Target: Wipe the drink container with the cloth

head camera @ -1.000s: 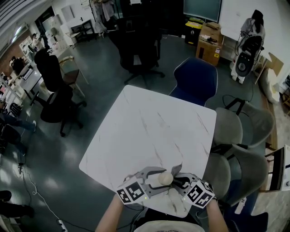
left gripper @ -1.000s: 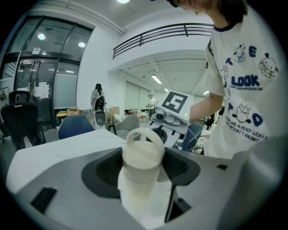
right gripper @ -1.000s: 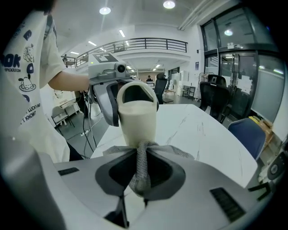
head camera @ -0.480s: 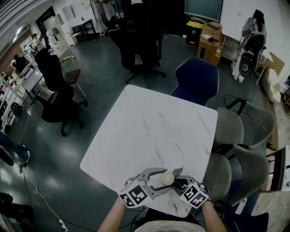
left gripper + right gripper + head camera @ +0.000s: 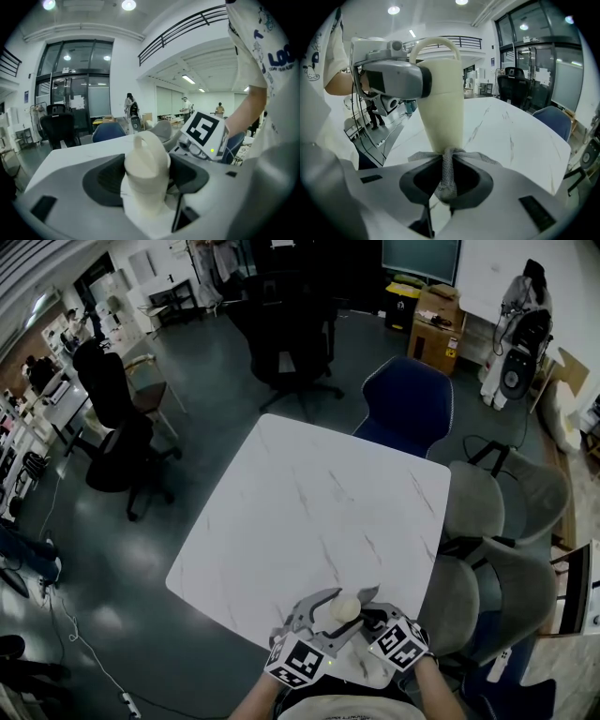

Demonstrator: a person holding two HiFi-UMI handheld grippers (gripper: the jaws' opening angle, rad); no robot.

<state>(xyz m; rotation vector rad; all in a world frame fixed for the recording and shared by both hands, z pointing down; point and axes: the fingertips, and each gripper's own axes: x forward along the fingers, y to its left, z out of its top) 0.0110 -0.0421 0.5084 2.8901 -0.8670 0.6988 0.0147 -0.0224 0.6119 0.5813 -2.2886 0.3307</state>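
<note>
Right gripper view, drink container [image 5: 440,93] upright, handle [image 5: 436,43] topmost, cloth [image 5: 446,180] at base

Sq. white marble-look table [image 5: 319,512] on dark floor [image 5: 187,399].

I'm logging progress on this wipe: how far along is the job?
Done: left gripper clamps the cream plastic loop-handled drink container; right gripper pinches the grey mesh cloth. In hand: cloth pressed against the container's narrow lower end. Remaining: rubbing the rest of its body; how much is already wiped doesn't show.

Left gripper [image 5: 145,178] clamped, right gripper [image 5: 446,180] pinching, adjacent
</note>
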